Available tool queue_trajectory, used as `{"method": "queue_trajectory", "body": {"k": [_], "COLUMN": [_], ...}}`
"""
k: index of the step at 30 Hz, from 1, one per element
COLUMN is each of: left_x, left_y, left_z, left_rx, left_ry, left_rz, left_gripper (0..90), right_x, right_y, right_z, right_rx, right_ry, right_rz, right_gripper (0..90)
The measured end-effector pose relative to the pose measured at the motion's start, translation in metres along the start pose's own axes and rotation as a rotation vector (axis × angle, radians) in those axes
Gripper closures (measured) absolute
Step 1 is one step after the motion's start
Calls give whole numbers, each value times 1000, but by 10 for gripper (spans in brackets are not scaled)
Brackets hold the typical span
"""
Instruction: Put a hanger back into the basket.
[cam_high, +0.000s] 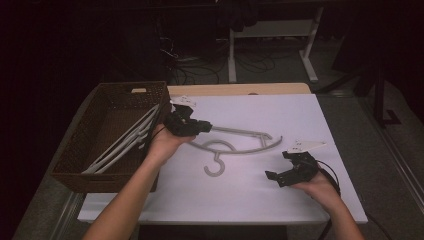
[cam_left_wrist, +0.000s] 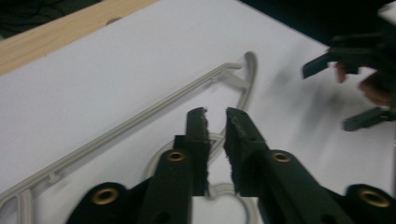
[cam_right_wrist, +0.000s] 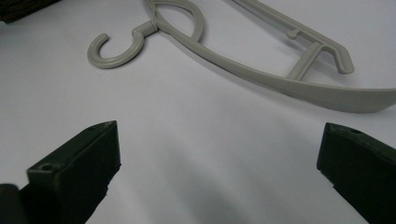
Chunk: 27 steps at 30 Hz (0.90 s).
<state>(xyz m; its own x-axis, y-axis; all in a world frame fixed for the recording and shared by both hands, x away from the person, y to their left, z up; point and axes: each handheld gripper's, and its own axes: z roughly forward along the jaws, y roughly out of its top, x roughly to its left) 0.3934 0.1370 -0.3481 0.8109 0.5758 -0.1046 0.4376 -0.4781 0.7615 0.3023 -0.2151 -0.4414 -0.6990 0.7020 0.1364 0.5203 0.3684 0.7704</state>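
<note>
A grey plastic hanger (cam_high: 243, 132) lies flat on the white tabletop, its hook toward the near edge. My left gripper (cam_high: 205, 127) is at the hanger's left end. In the left gripper view its jaws (cam_left_wrist: 215, 114) stand nearly together, with a thin part of the hanger (cam_left_wrist: 140, 116) pinched between them. My right gripper (cam_high: 276, 165) rests low over the table near the hanger's right tip, jaws wide apart and nothing between them (cam_right_wrist: 219, 135). The hanger (cam_right_wrist: 327, 95) lies just beyond them. The right gripper (cam_left_wrist: 327, 98) also appears far off in the left gripper view.
A dark wicker basket (cam_high: 100, 180) stands at the table's left and holds several pale hangers (cam_high: 125, 142). A wooden strip (cam_high: 240, 89) runs along the table's far edge. White table surface (cam_high: 240, 200) stretches between the hanger and the near edge.
</note>
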Motion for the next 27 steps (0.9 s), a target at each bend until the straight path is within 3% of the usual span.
{"method": "queue_trajectory", "body": {"k": [2, 8, 16, 21, 27], "left_x": [3, 17, 38, 43, 42], "left_y": [-3, -18, -43, -54, -59], "left_z": [13, 45, 68, 74, 76], "left_rx": [31, 84, 176, 212, 236], "left_ry": [33, 95, 183, 204, 187], "left_rz": [7, -53, -90, -96, -92], "left_gripper": [853, 900, 900, 900, 900], "right_x": [0, -1, -1, -1, -1], "right_y": [0, 0, 0, 0, 0], "right_z": [0, -1, 0, 0, 0], "right_rx": [-1, -4, -3, 0, -1], "right_ry": [2, 2, 5, 6, 5], "right_rz": [-1, 2, -1, 1, 3], "right_gripper": [0, 0, 0, 0, 0]}}
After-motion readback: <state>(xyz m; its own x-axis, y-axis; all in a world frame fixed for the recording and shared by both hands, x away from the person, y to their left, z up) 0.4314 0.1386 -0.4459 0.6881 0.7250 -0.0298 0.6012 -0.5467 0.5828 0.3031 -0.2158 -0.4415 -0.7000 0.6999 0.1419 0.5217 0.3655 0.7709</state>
